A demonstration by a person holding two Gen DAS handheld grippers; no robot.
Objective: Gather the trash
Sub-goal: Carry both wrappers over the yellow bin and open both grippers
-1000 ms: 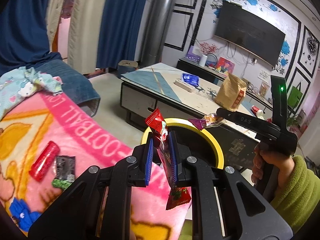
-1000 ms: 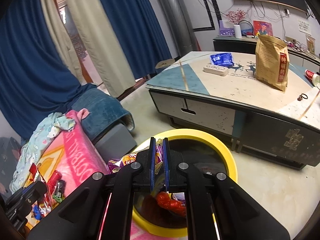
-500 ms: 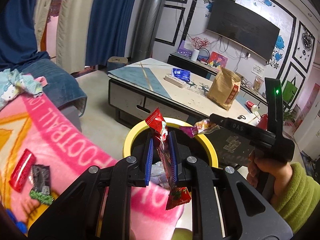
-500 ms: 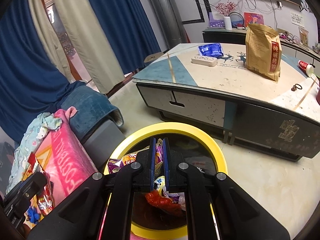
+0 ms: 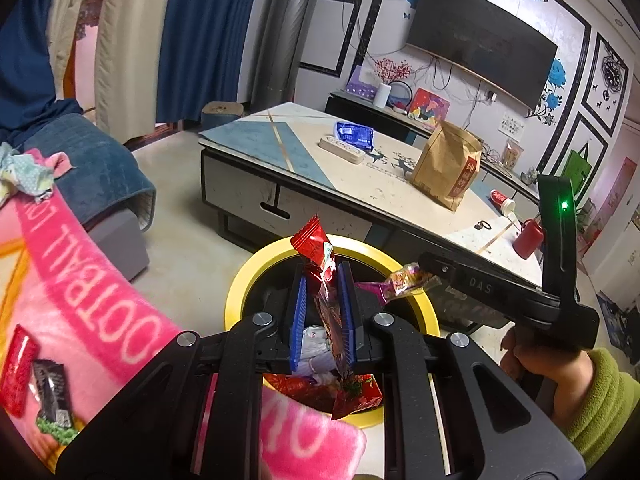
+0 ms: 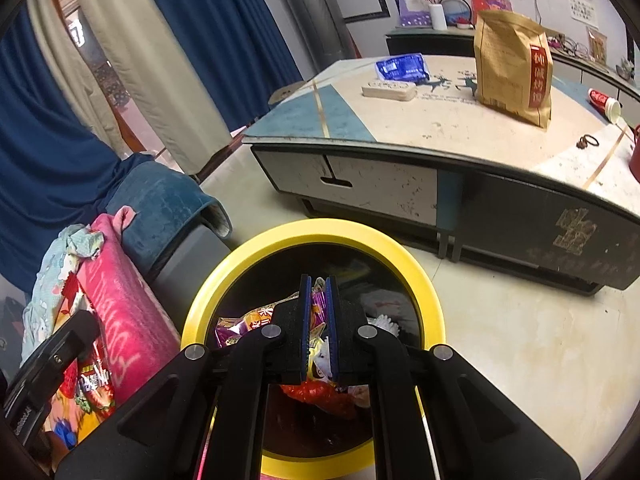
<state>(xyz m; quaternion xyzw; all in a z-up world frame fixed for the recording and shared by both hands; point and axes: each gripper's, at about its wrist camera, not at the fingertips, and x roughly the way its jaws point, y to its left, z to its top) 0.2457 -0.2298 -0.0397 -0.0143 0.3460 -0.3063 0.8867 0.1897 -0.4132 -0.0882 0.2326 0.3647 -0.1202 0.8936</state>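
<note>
Overhead, both above the yellow-rimmed bin [image 6: 394, 246], open floor [image 6: 532, 340] between it and the coffee table [image 6: 448, 132]. Left gripper [image 5: 324, 312] clenched on red wrapper [image 5: 320, 256]; right gripper [image 6: 319, 320] clamped on purple-orange wrapper [image 6: 248, 320]. Inside, crumpled wrappers [image 6: 320, 394].

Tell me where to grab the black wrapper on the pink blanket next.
Take the black wrapper by its lower, green-printed end, coming down from above with the left gripper closing across its narrow width. It lies flat on the pink blanket, and a red wrapper sits close along its left side, so the end that sticks out past it looks freest.
</note>
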